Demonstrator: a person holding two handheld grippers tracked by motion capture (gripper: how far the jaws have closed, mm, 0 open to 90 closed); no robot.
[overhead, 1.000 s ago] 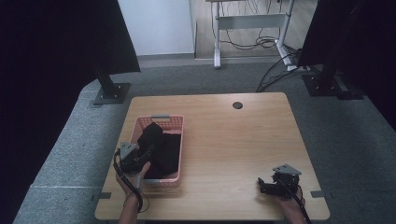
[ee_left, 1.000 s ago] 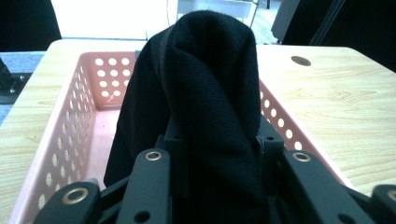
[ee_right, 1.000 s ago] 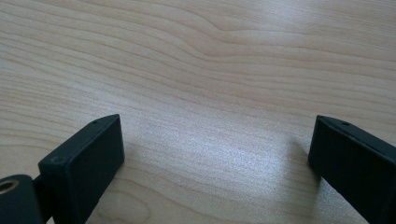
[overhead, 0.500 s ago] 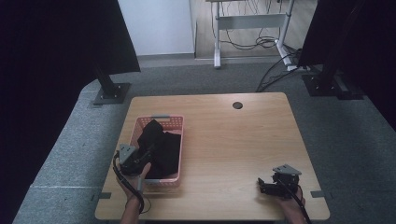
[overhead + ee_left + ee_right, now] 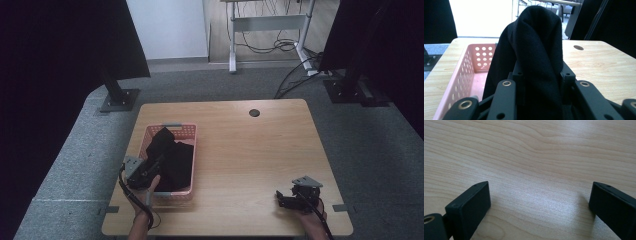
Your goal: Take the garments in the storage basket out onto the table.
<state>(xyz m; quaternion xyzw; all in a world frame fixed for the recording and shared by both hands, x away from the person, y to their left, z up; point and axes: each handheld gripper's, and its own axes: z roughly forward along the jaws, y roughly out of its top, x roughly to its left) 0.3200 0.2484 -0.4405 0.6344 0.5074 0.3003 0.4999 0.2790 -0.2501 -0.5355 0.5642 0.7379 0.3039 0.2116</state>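
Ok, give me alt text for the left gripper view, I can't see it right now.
The left gripper is shut on a bunched fold of black cloth, held up above a pink perforated basket. Beyond lies a wooden table with a round dark hole.

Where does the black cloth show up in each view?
High view: black cloth in the pink basket, lower left.
Left gripper view: middle, bunched between the jaws of the left gripper.
Right gripper view: not in it.
Shared landmark: the wooden table.
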